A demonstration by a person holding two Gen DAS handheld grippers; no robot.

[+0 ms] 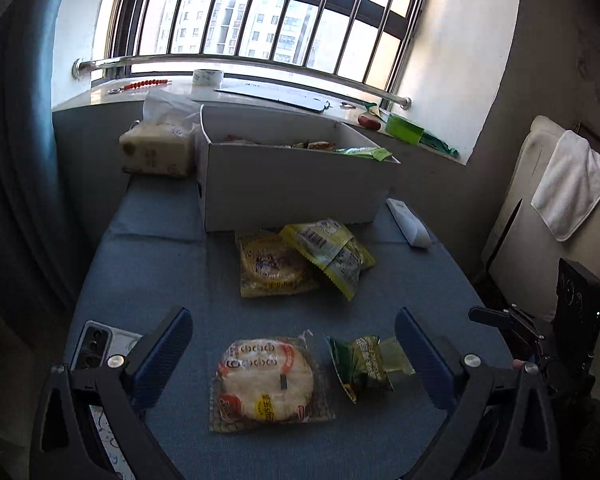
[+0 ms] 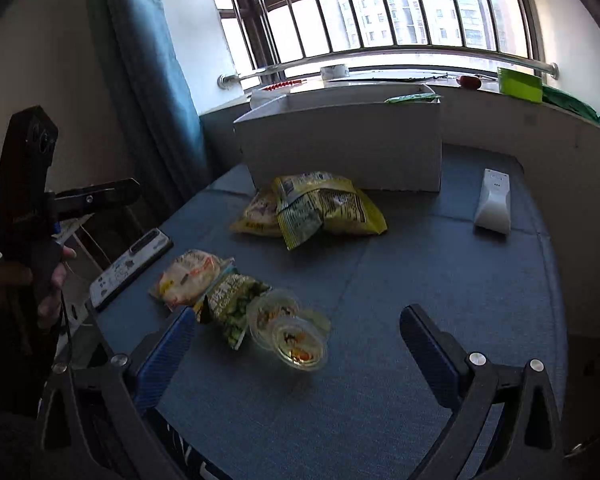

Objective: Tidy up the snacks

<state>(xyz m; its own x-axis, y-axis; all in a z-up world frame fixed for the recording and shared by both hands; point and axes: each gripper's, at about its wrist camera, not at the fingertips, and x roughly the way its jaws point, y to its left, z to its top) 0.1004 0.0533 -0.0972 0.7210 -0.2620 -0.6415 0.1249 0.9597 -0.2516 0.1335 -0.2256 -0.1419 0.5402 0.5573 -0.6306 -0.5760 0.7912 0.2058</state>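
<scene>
A: Surface is a blue woven-cloth table (image 1: 148,264). White cardboard box (image 1: 292,188), open top, stands at the far edge below the window sill; crinkly packets show over its rim.

B: Loose snacks?

A: Just in front of the box, two glossy yellow packets (image 1: 300,260), one overlapping the other. Toward the near edge, a round flat cake in a clear wrapper (image 1: 266,382); just beside it a crumpled green foil packet (image 1: 360,368), and next to that two clear plastic jelly cups (image 2: 288,330).

B: Grippers?

A: Left gripper (image 1: 294,360) spread wide, ribbed blue pads either side of the cake and green packet, touching neither. Right gripper (image 2: 298,350) equally wide, empty, over the near edge; the cups lie between its fingers.

B: Else?

A: Phone (image 2: 132,268) at the left edge, white remote (image 2: 494,200) at the right edge, soft tissue pack (image 1: 156,148) left of the box
</scene>
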